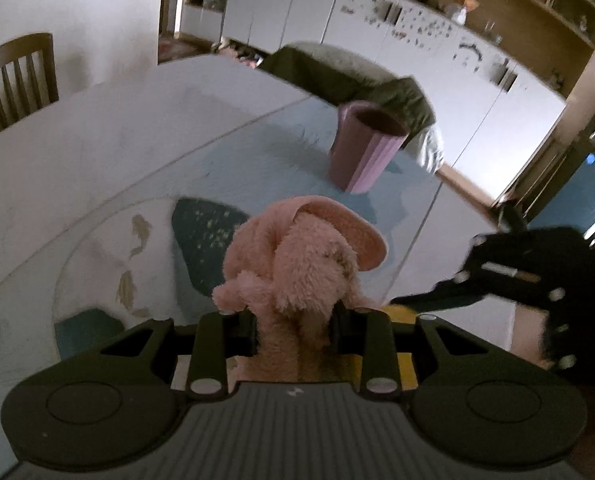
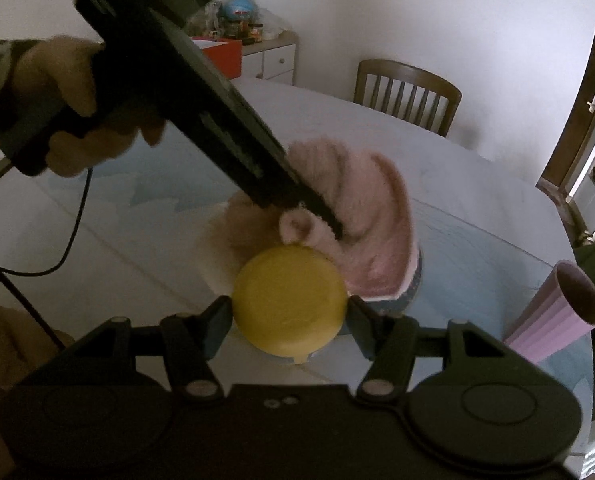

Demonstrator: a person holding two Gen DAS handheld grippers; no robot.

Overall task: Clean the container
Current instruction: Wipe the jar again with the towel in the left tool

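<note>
With the yellow container (image 2: 289,312) as landmark: to its left, a person's hand (image 2: 85,120) drives the left gripper (image 1: 293,330), whose jaws are clamped on a fluffy pink cloth (image 1: 297,264). The cloth hangs just behind the container and touches its far rim. The container sits between the fingers of the right gripper (image 2: 290,312), which press its sides and hold it above the glass-topped table (image 2: 477,216). Right of it, well apart, stands a ribbed lilac cup (image 2: 557,312). The wiping step seems in hand; next the cloth should rub across the container's surface while the right grip holds firm.
</note>
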